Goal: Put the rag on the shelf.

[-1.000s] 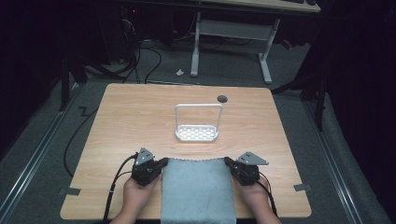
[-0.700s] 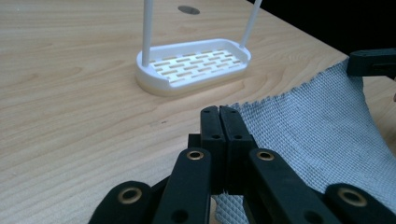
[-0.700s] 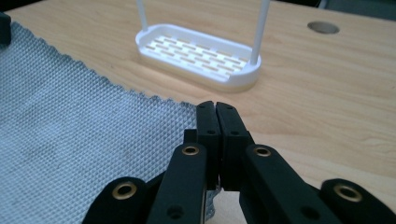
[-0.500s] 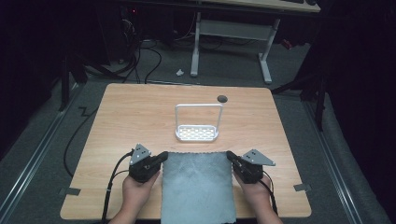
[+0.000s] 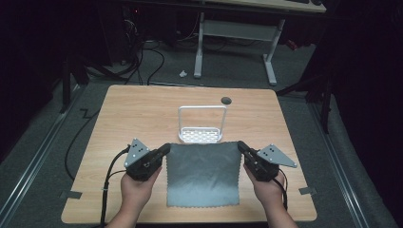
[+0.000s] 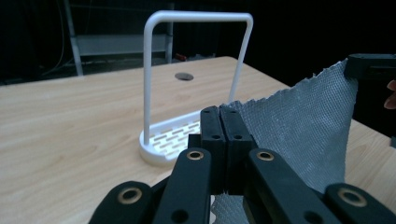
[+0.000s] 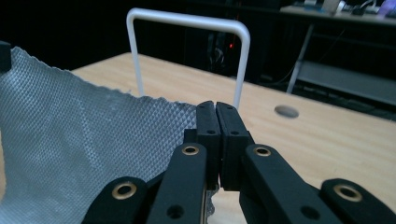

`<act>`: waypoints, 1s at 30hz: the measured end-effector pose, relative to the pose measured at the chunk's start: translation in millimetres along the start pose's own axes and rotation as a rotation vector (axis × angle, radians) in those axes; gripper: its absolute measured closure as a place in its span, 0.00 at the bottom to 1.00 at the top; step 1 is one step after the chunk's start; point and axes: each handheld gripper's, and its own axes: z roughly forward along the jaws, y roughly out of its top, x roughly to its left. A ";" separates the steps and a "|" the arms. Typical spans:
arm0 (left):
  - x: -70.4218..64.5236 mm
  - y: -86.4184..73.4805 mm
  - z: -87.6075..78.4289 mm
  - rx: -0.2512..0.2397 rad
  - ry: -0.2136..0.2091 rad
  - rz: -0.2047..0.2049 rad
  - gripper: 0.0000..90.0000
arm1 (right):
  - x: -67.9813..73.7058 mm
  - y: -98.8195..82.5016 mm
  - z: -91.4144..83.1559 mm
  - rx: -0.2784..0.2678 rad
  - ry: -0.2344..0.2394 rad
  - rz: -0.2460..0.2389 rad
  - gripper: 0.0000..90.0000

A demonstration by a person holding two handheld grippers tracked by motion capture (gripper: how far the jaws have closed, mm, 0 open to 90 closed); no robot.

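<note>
The cloth [image 5: 202,173] is a grey woven fabric with a fine raised diamond weave, matt, its edges slightly frayed. It lies partly on the table [image 5: 138,109], whose top is pale wood-grain laminate, smooth with a faint sheen; a round dark plug [image 5: 226,100] sits in the top beyond the cloth. Just past the cloth's far edge stands a rack [image 5: 201,124] of white, smooth, slightly glossy material, with a slotted base and a thin tube-like hoop. The left gripper [image 5: 163,150] and right gripper [image 5: 241,146] at the cloth's far corners are matt black plastic with brass-coloured rivets, each topped by a dull grey plate.
</note>
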 end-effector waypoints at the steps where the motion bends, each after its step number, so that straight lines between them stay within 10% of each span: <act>1: -0.8 3.3 -0.8 -0.007 0.000 0.004 0.99 | 0.0 0.0 0.0 0.000 0.000 0.000 1.00; 30: 11.2 71.1 0.1 -0.126 0.052 0.082 0.99 | -9.1 64.2 4.2 -0.126 -0.039 -0.020 1.00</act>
